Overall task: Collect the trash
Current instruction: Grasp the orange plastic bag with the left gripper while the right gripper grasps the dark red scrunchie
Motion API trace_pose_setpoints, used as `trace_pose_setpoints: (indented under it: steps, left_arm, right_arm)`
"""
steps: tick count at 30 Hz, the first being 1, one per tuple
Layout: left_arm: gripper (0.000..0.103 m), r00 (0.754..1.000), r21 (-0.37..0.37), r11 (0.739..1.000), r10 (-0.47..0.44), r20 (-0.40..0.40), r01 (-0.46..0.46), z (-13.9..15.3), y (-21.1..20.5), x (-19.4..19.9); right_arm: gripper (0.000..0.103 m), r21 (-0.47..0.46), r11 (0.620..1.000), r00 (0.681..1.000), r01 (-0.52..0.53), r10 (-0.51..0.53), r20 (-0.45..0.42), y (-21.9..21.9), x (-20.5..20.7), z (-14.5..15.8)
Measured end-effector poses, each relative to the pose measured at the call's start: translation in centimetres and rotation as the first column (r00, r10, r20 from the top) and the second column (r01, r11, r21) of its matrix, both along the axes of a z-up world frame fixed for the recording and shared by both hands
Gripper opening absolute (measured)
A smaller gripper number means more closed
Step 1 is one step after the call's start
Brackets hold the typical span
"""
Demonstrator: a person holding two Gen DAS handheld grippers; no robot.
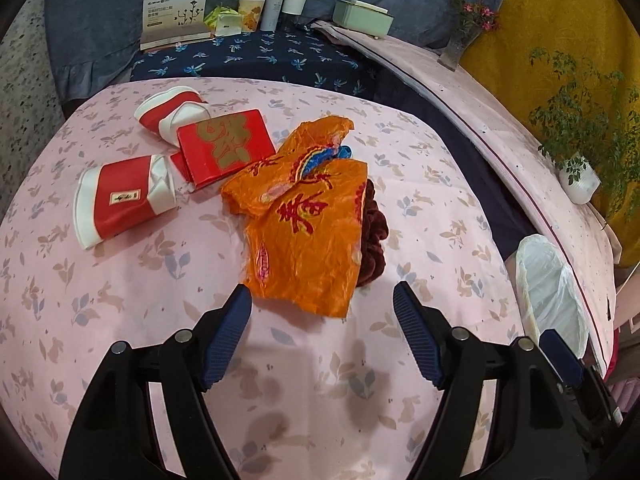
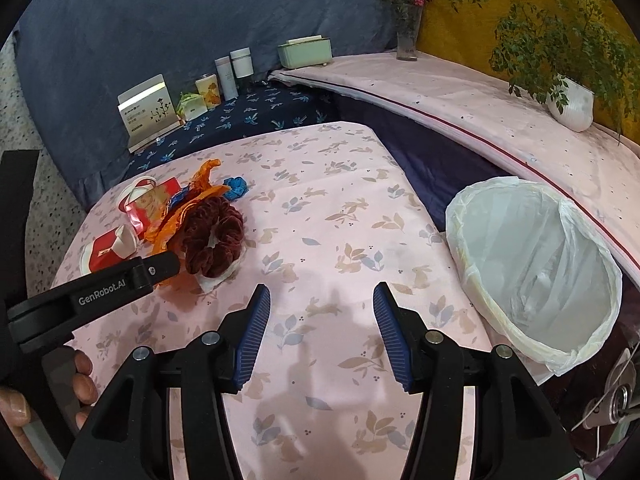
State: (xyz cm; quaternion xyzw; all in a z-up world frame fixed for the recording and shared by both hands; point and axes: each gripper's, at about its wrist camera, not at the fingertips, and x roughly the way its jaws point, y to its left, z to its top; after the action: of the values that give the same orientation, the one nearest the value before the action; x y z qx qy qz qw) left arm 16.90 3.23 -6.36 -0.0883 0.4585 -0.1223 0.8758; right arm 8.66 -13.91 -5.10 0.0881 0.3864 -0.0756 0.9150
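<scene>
On the left wrist view, my left gripper hangs spread over the pink tablecloth, nothing between its pads, just short of the orange plastic bag; red paper cups and a red packet lie beyond. Over on the right wrist view, my right gripper is parted and empty above bare cloth, the dark red scrunchie off to its left, the lined bin to its right.

potted plant | flower vase | green box | 2 bottles
</scene>
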Motion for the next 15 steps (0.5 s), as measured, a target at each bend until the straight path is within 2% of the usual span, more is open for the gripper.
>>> trace_pose_setpoints:
  steps: [4,6,8,9,12,15]
  left_arm:
    - [0.052,1.0,-0.01,1.0,-0.026,-0.018,0.026,-0.4,-0.2,1.2]
    - [0.035,0.999,-0.018,0.999,-0.035,-0.033,0.034,-0.7,-0.2,1.6]
    - [0.027,0.998,-0.037,0.998,-0.045,-0.044,0.043,-0.9,0.1,1.8]
    - [0.02,0.998,-0.048,0.998,-0.044,-0.04,0.042,-0.9,0.3,1.8]
    - [0.013,0.999,-0.057,0.998,-0.043,-0.022,0.042,-0.6,0.9,1.2]
    - [0.012,0.999,-0.069,0.997,-0.035,-0.02,0.034,-0.4,1.7,0.6]
  right_arm:
    - [0.052,-0.004,1.0,1.0,-0.012,0.012,-0.008,0.6,0.7,-0.2]
    - [0.052,-0.007,1.0,1.0,-0.021,0.021,-0.013,0.9,1.1,-0.4]
    - [0.052,-0.01,1.0,0.999,-0.03,0.029,-0.017,1.4,1.5,-0.5]
    - [0.052,-0.011,0.999,0.999,-0.035,0.035,-0.02,1.7,1.7,-0.5]
    - [0.053,-0.016,0.998,0.998,-0.053,0.052,-0.025,2.3,2.3,-0.8]
    - [0.052,-0.018,0.997,0.997,-0.078,0.078,-0.029,3.2,3.1,-1.0]
